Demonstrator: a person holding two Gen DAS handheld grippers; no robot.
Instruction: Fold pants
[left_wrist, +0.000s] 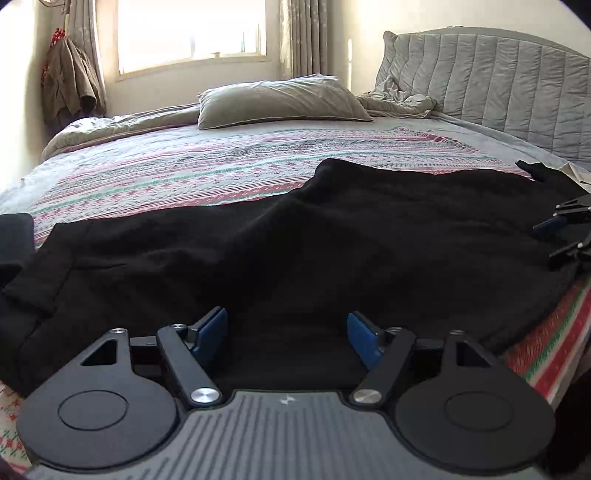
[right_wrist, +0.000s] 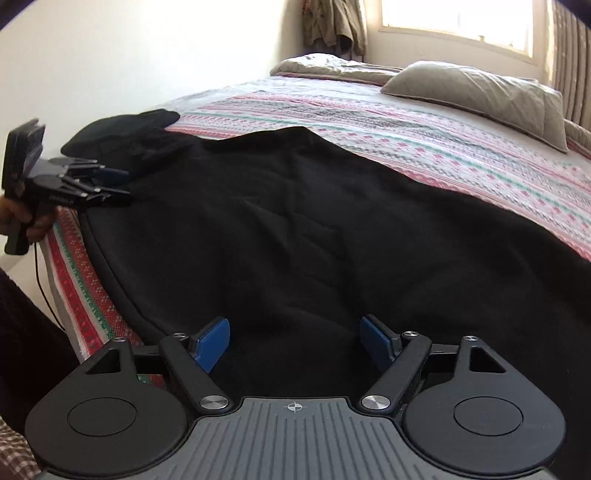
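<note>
Black pants (left_wrist: 295, 236) lie spread lengthwise across the patterned bedspread (left_wrist: 184, 173), close to the bed's near edge. My left gripper (left_wrist: 288, 334) hovers low over the near hem of the cloth with its blue pads (left_wrist: 212, 332) wide apart: it is open and nothing is pinched. In the right wrist view the pants (right_wrist: 295, 221) fill the middle, and my right gripper (right_wrist: 295, 343) stands open over them in the same way. Each gripper shows in the other's view: the right gripper (left_wrist: 554, 236) at the far right, the left gripper (right_wrist: 110, 184) at the left, held by a hand (right_wrist: 22, 221).
A grey pillow (left_wrist: 280, 99) and a rumpled blanket (left_wrist: 399, 101) lie at the far side near the padded headboard (left_wrist: 498, 81). A bunched dark cloth (right_wrist: 122, 129) sits at one end of the pants. Clothes hang (left_wrist: 70, 81) beside the window (left_wrist: 192, 33). The bed's edge drops off near me.
</note>
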